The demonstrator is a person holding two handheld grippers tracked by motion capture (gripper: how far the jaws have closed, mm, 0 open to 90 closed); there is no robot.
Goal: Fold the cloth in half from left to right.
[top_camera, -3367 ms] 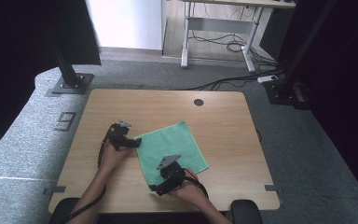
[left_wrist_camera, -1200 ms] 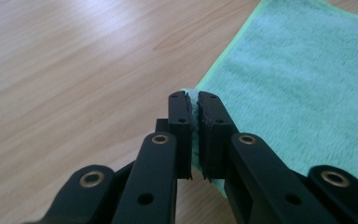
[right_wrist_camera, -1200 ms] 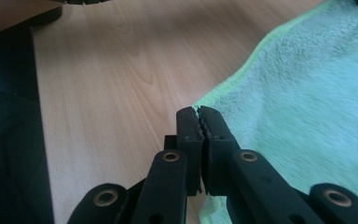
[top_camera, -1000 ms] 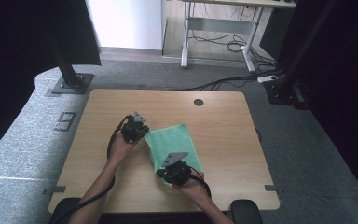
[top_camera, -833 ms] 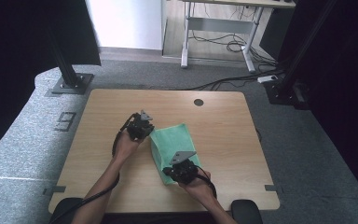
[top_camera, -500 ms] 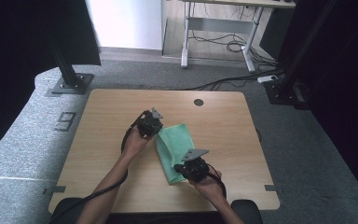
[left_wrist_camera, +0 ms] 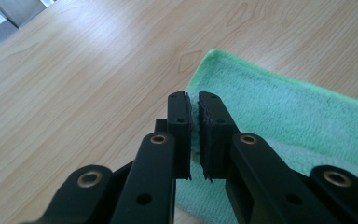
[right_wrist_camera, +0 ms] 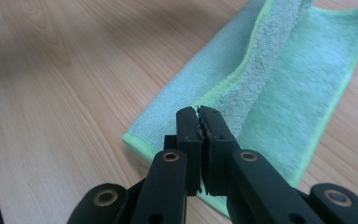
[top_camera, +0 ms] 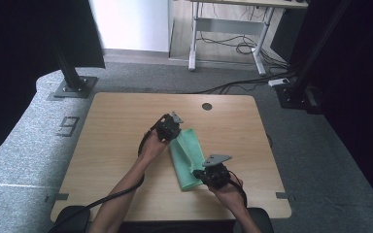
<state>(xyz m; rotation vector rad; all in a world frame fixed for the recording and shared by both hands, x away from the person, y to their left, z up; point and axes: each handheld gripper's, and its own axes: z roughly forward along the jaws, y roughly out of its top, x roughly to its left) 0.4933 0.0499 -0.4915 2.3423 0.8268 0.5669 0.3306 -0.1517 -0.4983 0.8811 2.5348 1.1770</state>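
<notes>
The green cloth (top_camera: pixel 186 156) lies in the middle of the wooden table (top_camera: pixel 107 136), a little below the centre of the high view, and it is now a narrow folded strip that runs from the upper left toward the lower right of the frame. A few seconds ago, in this same view, it was spread open as a wide square, so one side has been carried over the other since then. The left gripper (top_camera: pixel 174 130) is at the upper end of the strip and the right gripper (top_camera: pixel 203 175) is at the lower end; a second ago both stood more to the left of the frame, so they have travelled across the table together with the cloth edge. In the left gripper view, the two black jaws stand almost together in the lower middle of the frame, and a thin piece of the cloth (left_wrist_camera: pixel 279 112) corner is pinched between them. In the right gripper view, the jaws are also nearly closed, and they hold the light green hem of the upper layer, which rises in a loose wave over the cloth (right_wrist_camera: pixel 303 79) below it. I judge that the first fold is almost finished, and the held edge only needs to be laid down flat and released.
</notes>
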